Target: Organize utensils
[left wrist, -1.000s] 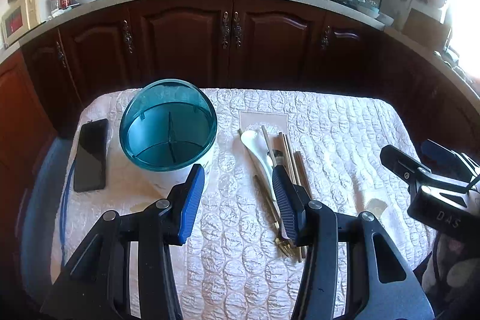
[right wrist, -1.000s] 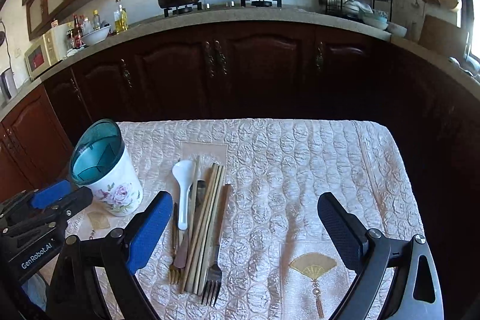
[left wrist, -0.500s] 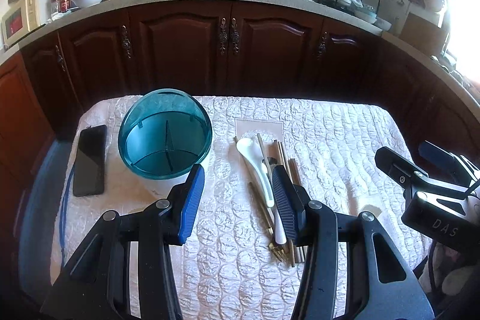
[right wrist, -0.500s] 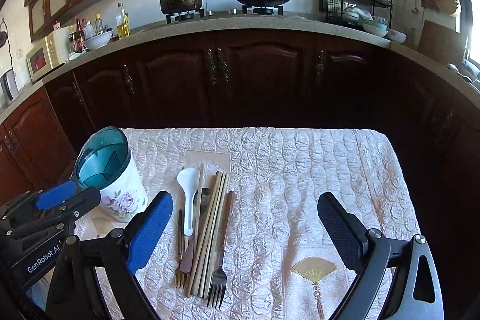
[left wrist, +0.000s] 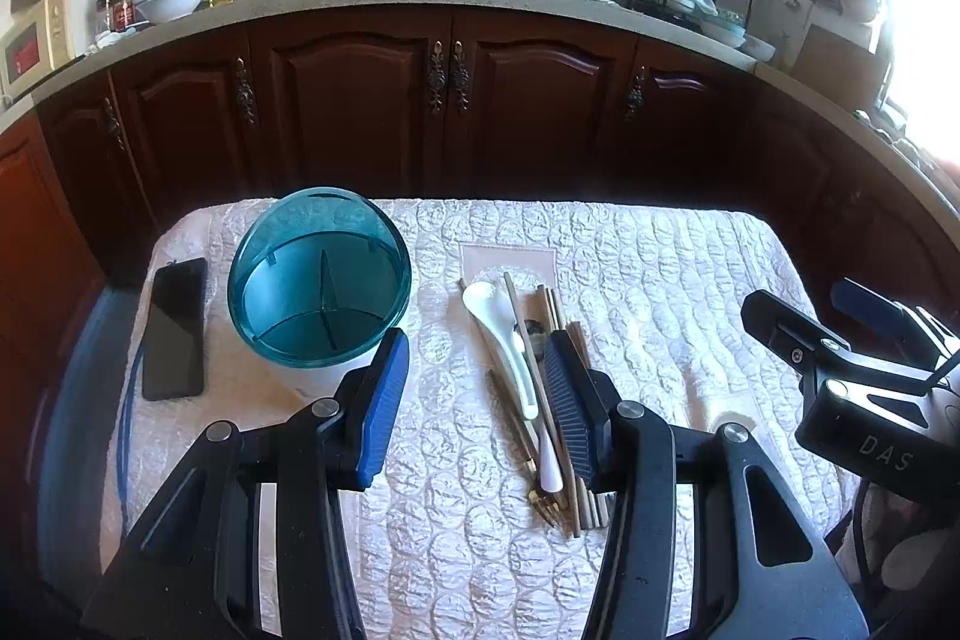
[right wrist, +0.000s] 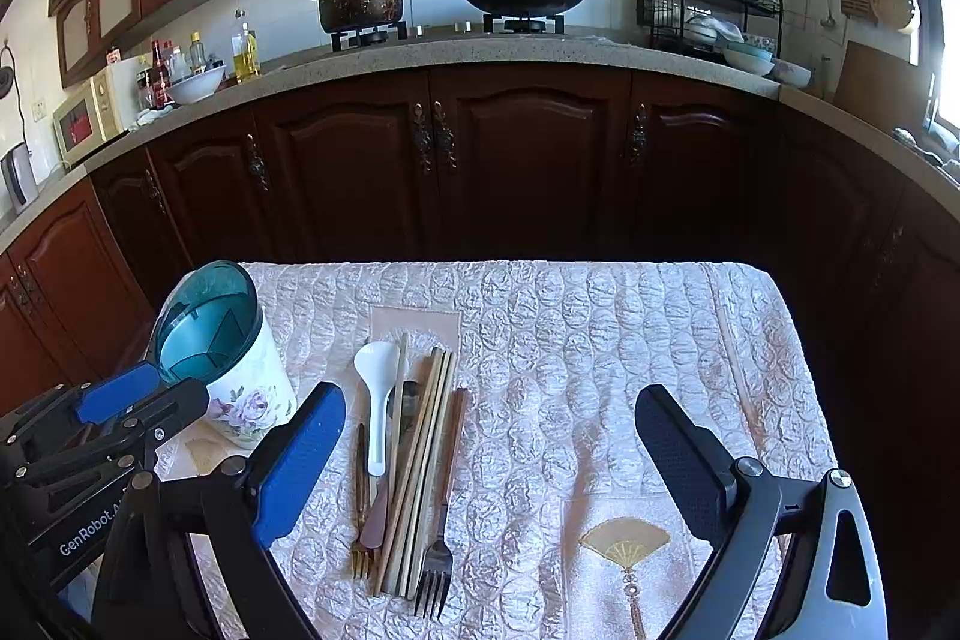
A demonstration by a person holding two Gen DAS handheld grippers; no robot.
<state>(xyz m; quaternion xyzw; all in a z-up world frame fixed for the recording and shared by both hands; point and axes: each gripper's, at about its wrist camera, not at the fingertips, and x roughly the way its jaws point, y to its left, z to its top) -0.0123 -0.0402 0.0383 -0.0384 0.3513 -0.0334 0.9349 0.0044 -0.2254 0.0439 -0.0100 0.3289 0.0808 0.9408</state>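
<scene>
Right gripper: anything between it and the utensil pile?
Nothing visible. The right gripper is open above bare cloth, with the utensils lying just inside its left finger. The holder stands farther left.

The tabletop point(right wrist: 600, 340) is covered with a white bumpy cloth. A gold fan picture point(right wrist: 627, 541) is sewn on the near part of the cloth. On the left side lies a black phone point(left wrist: 174, 328), flat on the cloth. Next to it stands a white utensil holder point(right wrist: 240, 376) with pink flowers and a blue see-through top. Near the middle is a bunch of utensils, all touching side by side: a white spoon point(right wrist: 375, 388), wooden chopsticks point(right wrist: 423, 466), a gold fork point(right wrist: 361, 520) and a silver fork point(right wrist: 435, 562). The right side of the cloth is bare.
</scene>
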